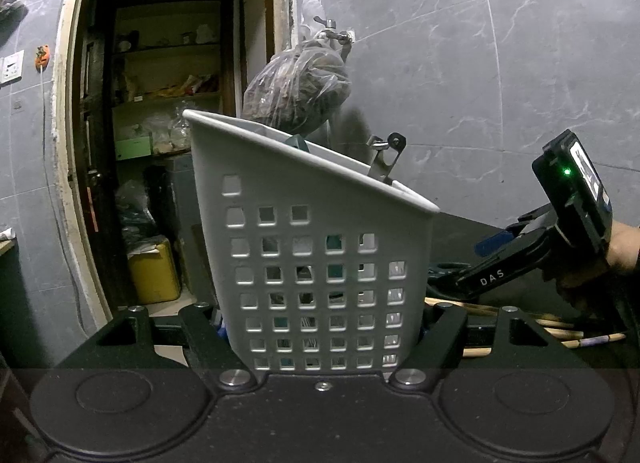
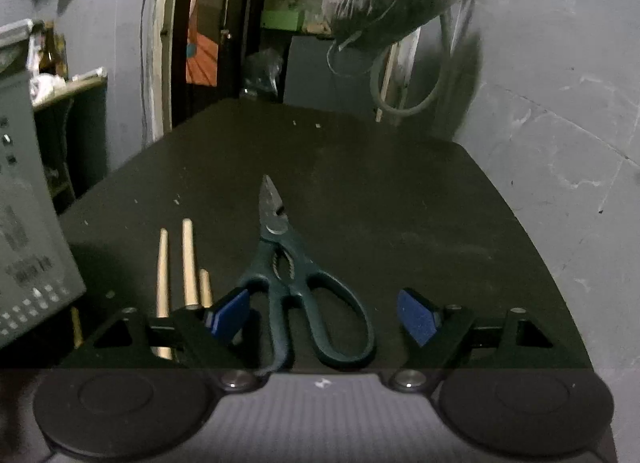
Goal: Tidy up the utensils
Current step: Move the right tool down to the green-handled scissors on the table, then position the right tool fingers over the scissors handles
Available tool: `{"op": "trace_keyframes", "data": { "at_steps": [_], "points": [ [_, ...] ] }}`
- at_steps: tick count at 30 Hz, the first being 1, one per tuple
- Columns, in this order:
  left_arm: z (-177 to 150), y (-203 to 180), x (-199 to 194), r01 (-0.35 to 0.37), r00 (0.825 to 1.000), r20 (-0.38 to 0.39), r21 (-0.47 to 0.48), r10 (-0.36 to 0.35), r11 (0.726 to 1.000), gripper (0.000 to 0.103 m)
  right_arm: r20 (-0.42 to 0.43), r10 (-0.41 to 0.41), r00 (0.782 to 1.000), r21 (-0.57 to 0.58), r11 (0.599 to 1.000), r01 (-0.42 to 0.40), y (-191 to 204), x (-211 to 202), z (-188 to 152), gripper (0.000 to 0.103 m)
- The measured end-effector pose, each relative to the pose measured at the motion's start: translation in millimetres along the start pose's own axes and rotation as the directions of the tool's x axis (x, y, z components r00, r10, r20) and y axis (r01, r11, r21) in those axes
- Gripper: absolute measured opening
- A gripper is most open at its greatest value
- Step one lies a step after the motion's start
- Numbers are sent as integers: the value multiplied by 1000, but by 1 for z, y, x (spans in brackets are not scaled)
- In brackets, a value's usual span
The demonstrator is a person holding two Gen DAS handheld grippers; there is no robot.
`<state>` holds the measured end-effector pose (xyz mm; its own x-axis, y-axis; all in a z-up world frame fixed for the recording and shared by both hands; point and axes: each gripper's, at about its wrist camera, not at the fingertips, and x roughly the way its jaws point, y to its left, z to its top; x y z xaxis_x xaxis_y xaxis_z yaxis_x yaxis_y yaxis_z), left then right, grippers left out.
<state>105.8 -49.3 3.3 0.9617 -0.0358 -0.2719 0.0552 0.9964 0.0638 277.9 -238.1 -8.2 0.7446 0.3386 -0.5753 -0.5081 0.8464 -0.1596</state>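
A white perforated utensil basket [image 1: 320,247] stands tilted between the fingers of my left gripper [image 1: 322,327], which is shut on its lower sides. A metal tool [image 1: 386,159] and a teal handle [image 1: 298,143] stick out of its top. Dark teal scissors [image 2: 296,283] lie on the black table [image 2: 380,191], blades pointing away. Their handle loops sit between the blue pads [image 2: 416,317] of my right gripper [image 2: 324,315], which is open and not pressing on them. Wooden chopsticks [image 2: 188,263] lie just left of the scissors. The left wrist view also shows the right gripper [image 1: 472,263] low over the chopsticks [image 1: 520,319].
A plastic bag of dark stuff [image 1: 300,91] hangs from a wall tap behind the basket. An open doorway [image 1: 168,103] shows shelves and a yellow canister [image 1: 154,271]. In the right wrist view the basket [image 2: 24,223] stands at the far left. A grey tiled wall [image 2: 560,143] bounds the table.
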Motion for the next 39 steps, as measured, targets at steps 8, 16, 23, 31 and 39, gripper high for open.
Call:
{"op": "trace_keyframes", "data": {
  "at_steps": [8,16,23,31,39],
  "points": [
    [1,-2,1,-7,1000,-4,1,7,1000,77,17,14,1000,9,1000,-14,-7,-4,-7,77],
    [1,-2,1,-7,1000,-4,1,7,1000,77,16,84,996,-47,995,-83,1,-4,-6,43],
    [1,-2,0,-4,1000,-4,-1,4,1000,77,-7,38,999,-20,999,-38,-14,-2,-5,37],
    [-3,3,0,6,1000,2,-10,-6,1000,77,-62,-172,983,210,961,182,-76,-21,-33,40],
    [-4,4,-1,3,1000,0,-13,-3,1000,77,-74,-57,996,384,920,81,-72,-66,-62,55]
  ]
}}
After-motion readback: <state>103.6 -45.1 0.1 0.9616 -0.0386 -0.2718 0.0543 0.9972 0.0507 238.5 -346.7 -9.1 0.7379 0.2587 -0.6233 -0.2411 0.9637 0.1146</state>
